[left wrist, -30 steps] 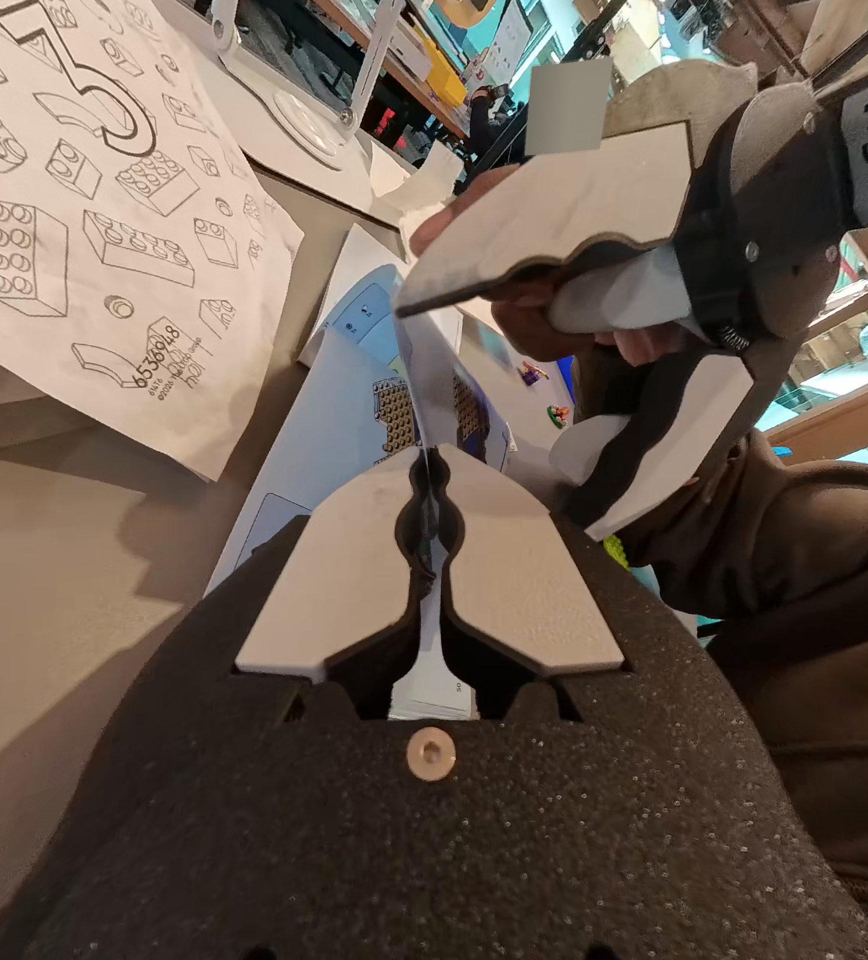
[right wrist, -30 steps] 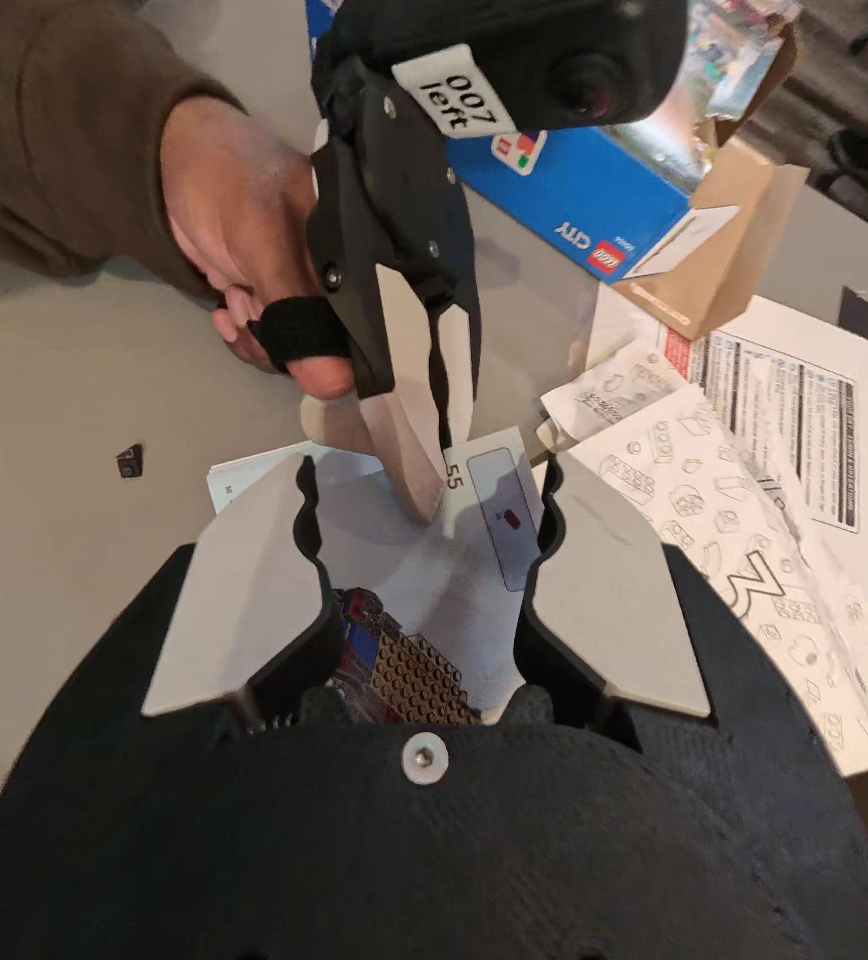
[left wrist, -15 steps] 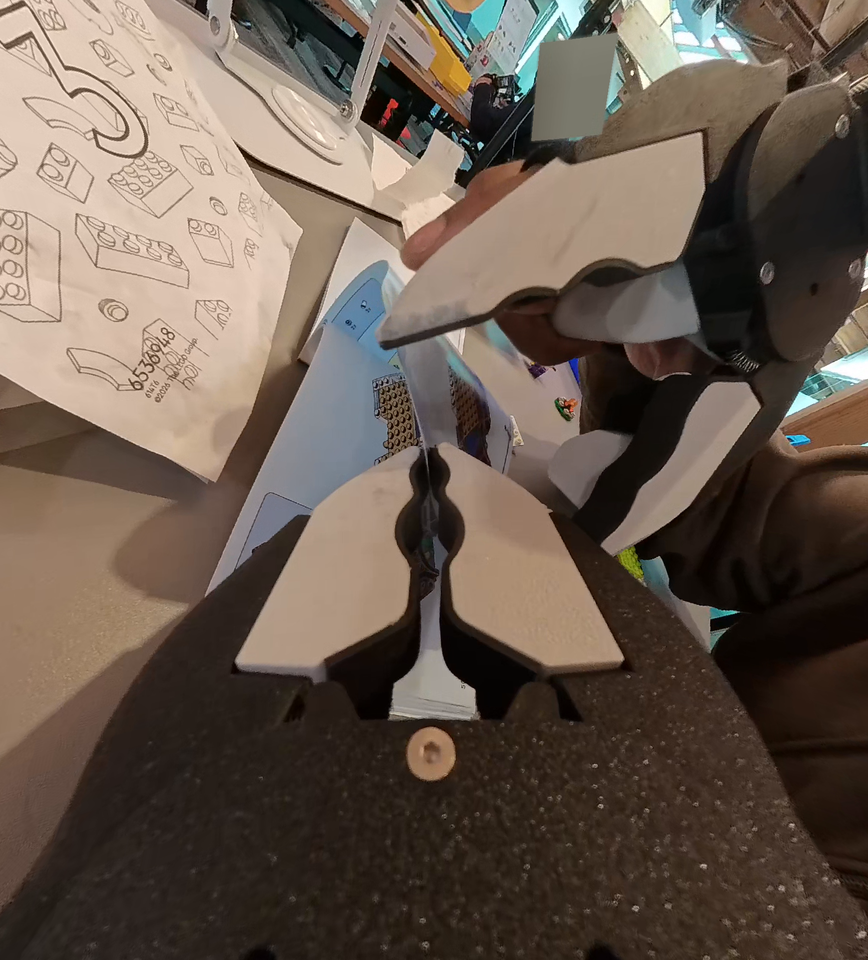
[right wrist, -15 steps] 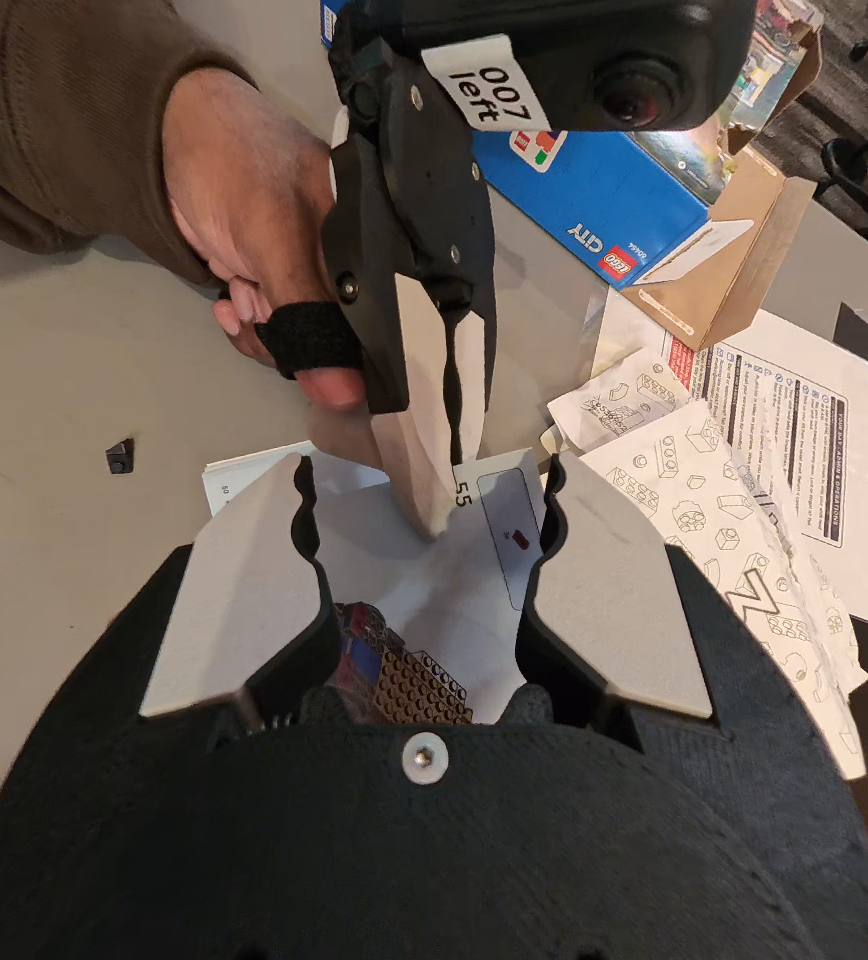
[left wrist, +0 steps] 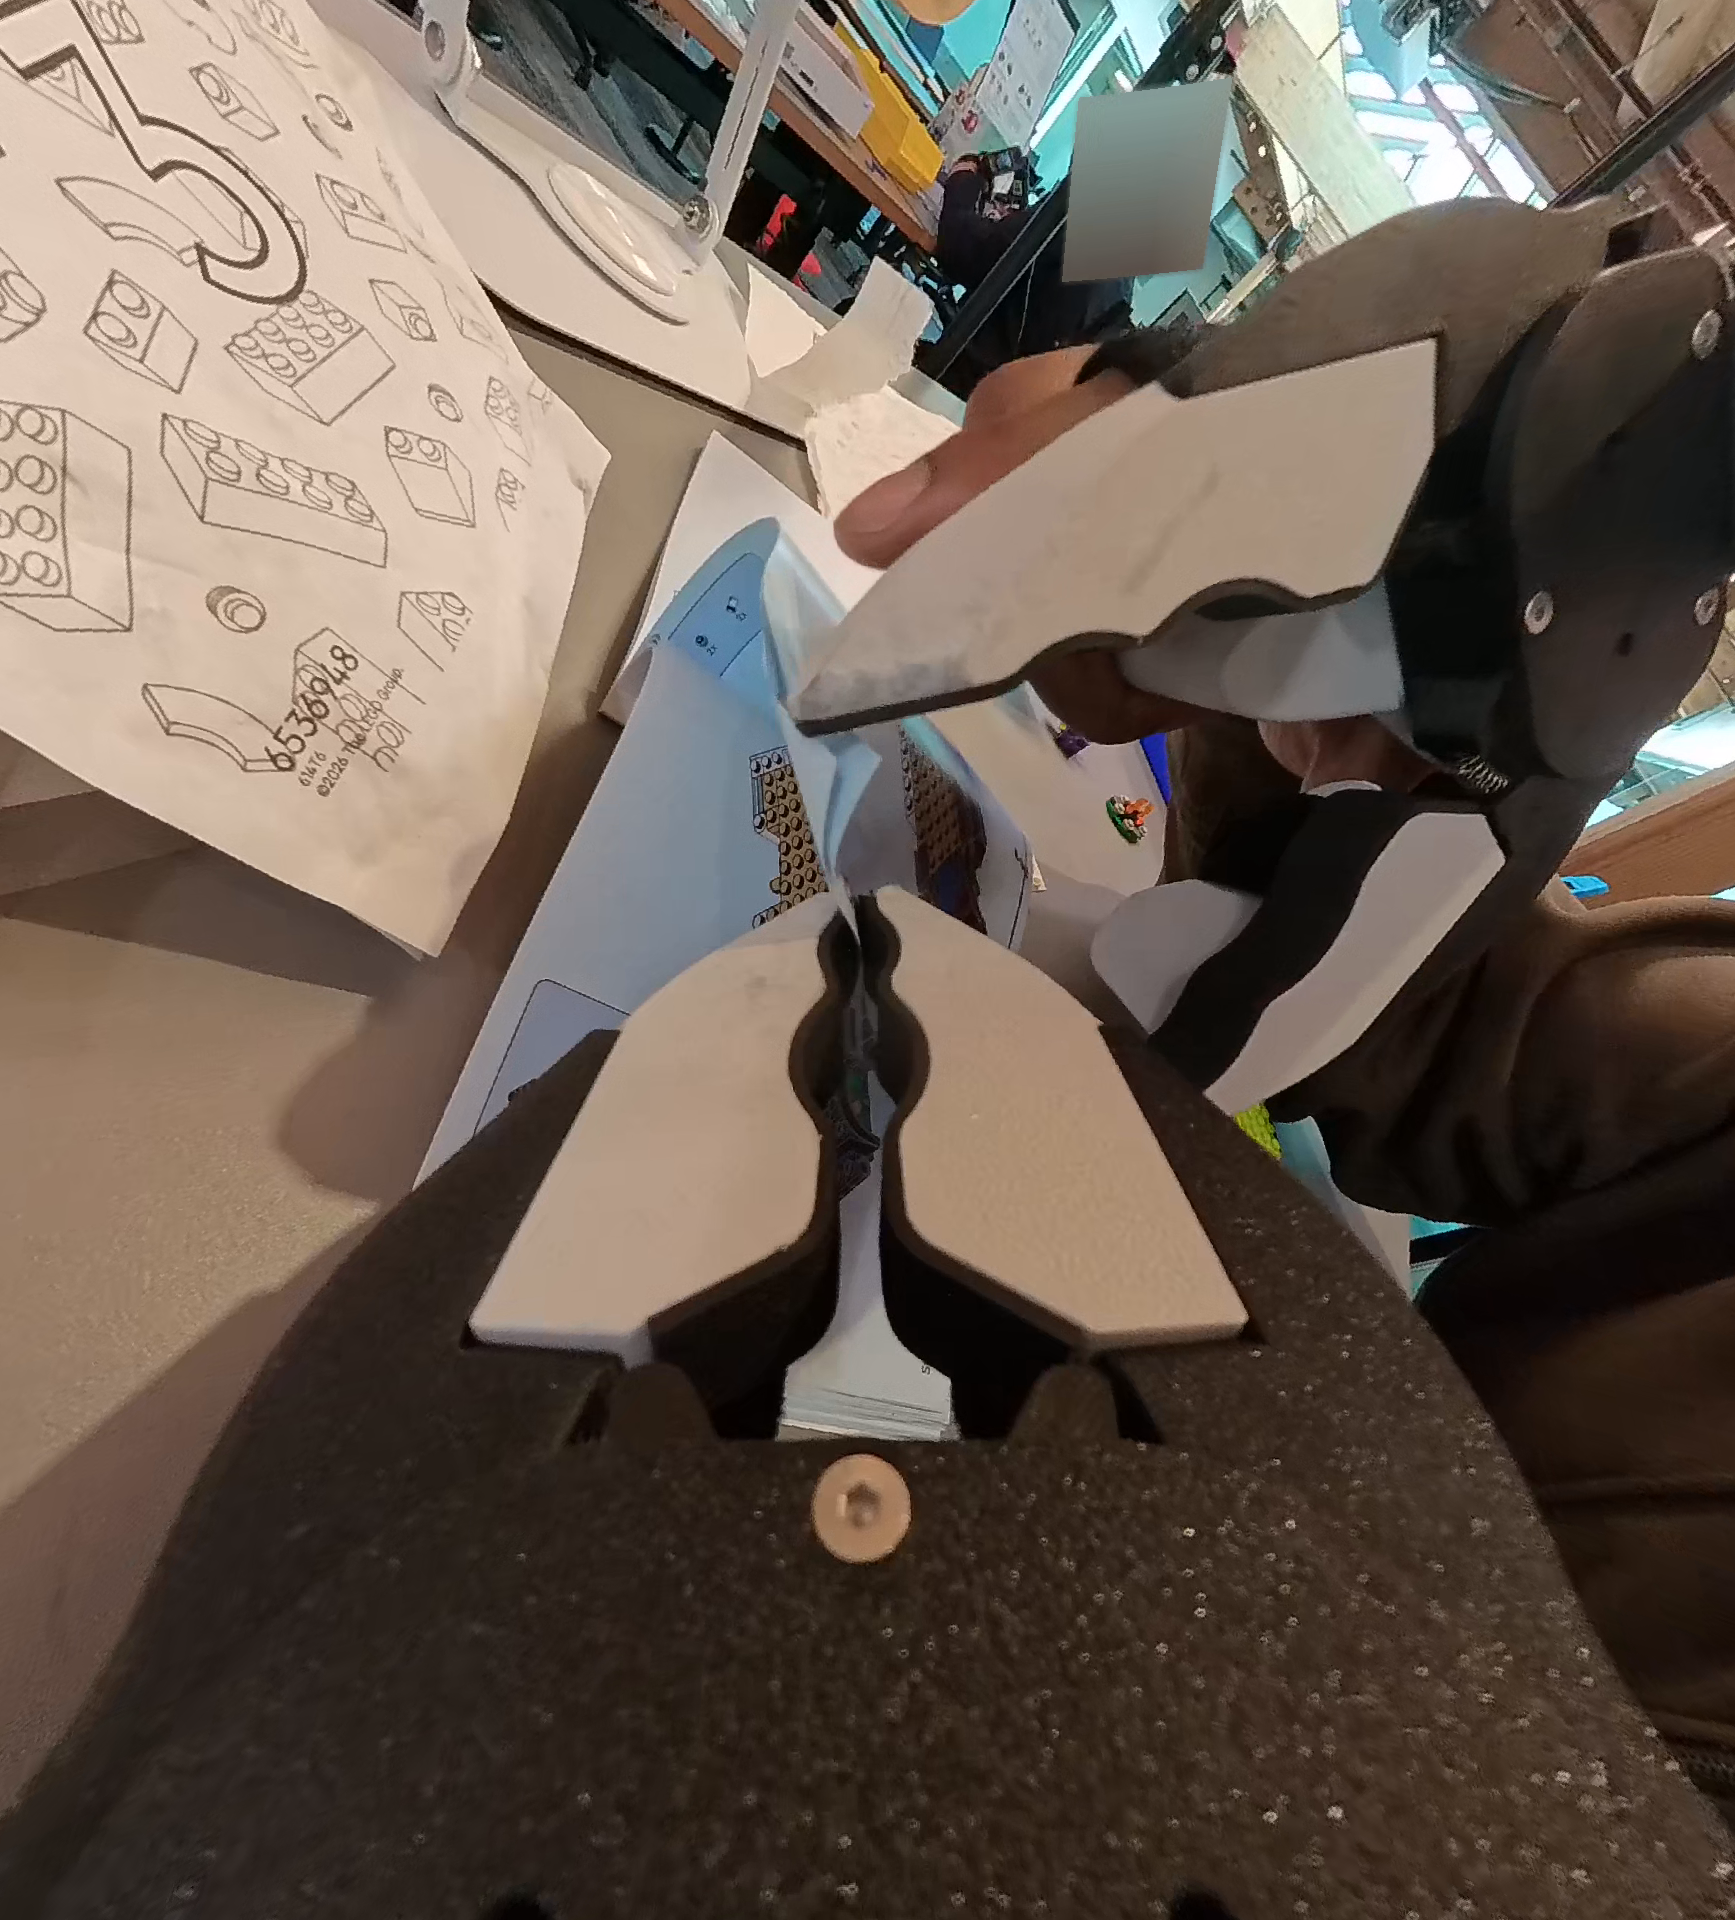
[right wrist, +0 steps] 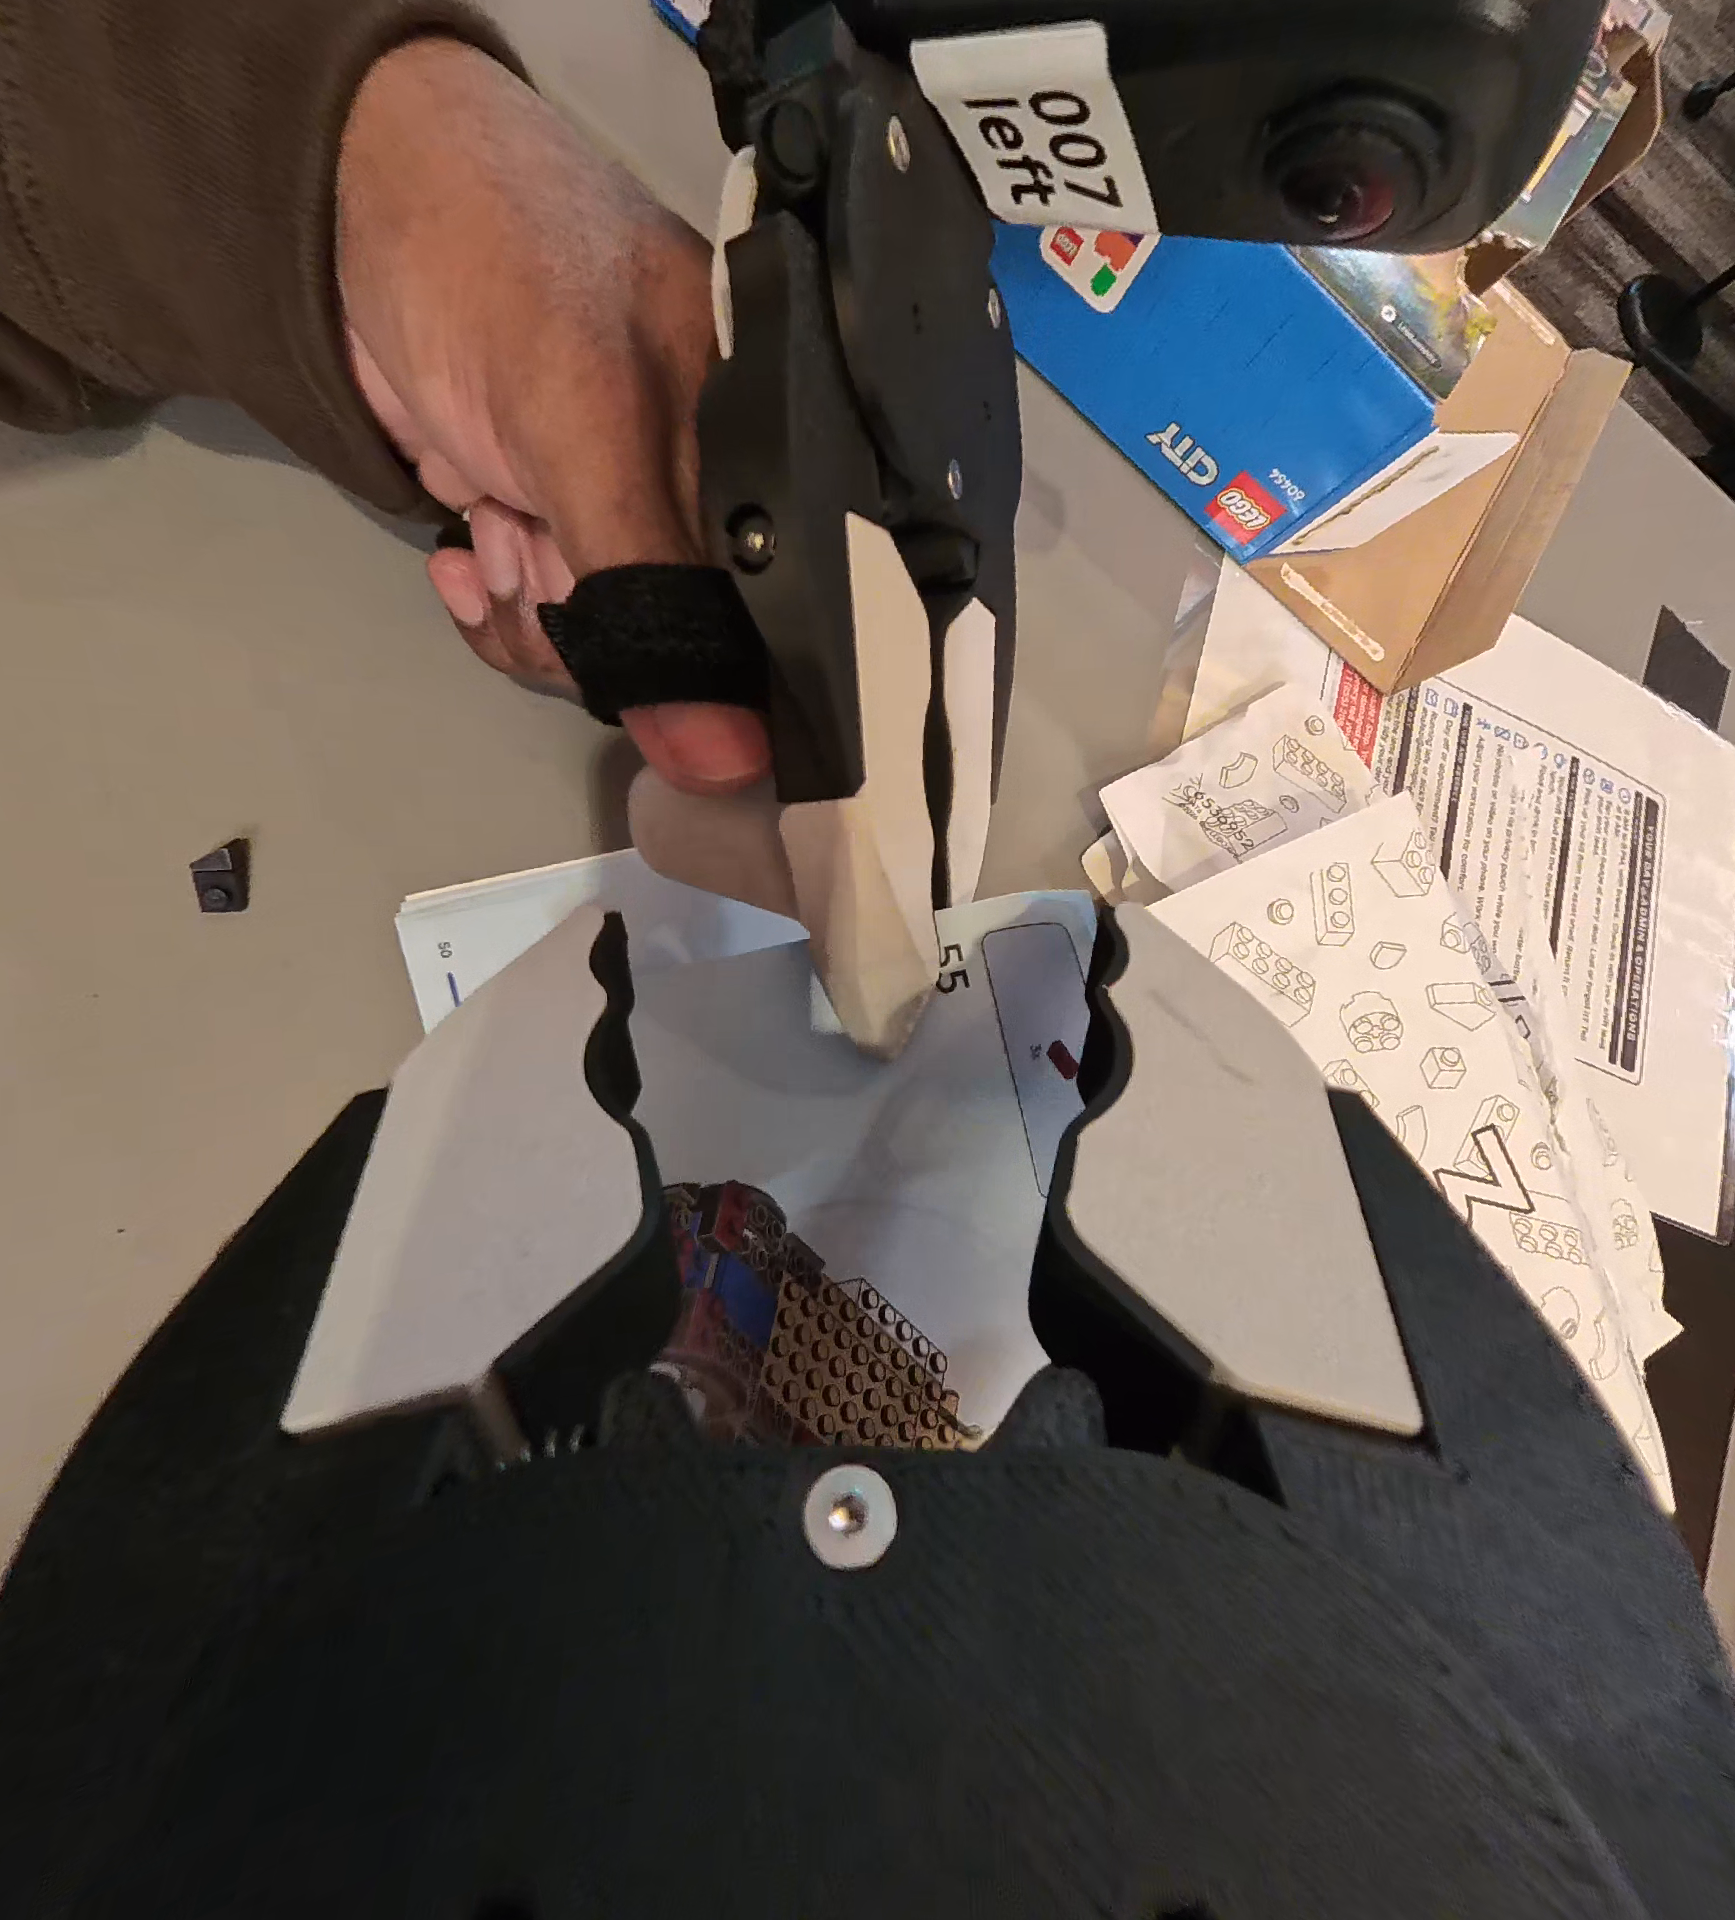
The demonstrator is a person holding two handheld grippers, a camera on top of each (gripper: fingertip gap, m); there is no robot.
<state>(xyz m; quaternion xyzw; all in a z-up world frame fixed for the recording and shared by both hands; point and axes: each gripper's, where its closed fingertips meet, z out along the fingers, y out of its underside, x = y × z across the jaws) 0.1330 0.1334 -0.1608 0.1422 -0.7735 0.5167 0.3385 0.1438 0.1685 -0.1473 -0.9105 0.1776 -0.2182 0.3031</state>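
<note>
Leftmost, at nine o'clock in the right wrist view: small dark block, alone on the grey table, well apart from the papers. Next, at ten o'clock: hand in a brown sleeve, strapped to the left gripper. Fingers of that gripper closed together, pinching a single page of the instruction booklet; page edge lifted upright off the booklet and running into the closed tips, as seen in the left wrist view. Booklet itself flat on the table at centre, open to a printed brick model, stacked pages showing at its nine o'clock edge.

Centre, six o'clock: right gripper, fingers spread wide, grasping nothing; booklet page visible between the two pads, pads apart from the paper on both sides. Same gripper seen at two o'clock in the left wrist view, one pad above the raised page, the other below and to the right.

Right of centre, at three o'clock: white sheets printed with brick outlines, overlapping a printed notice in a clear sleeve. Farthest right, at one o'clock: blue toy box with an open cardboard flap.
</note>
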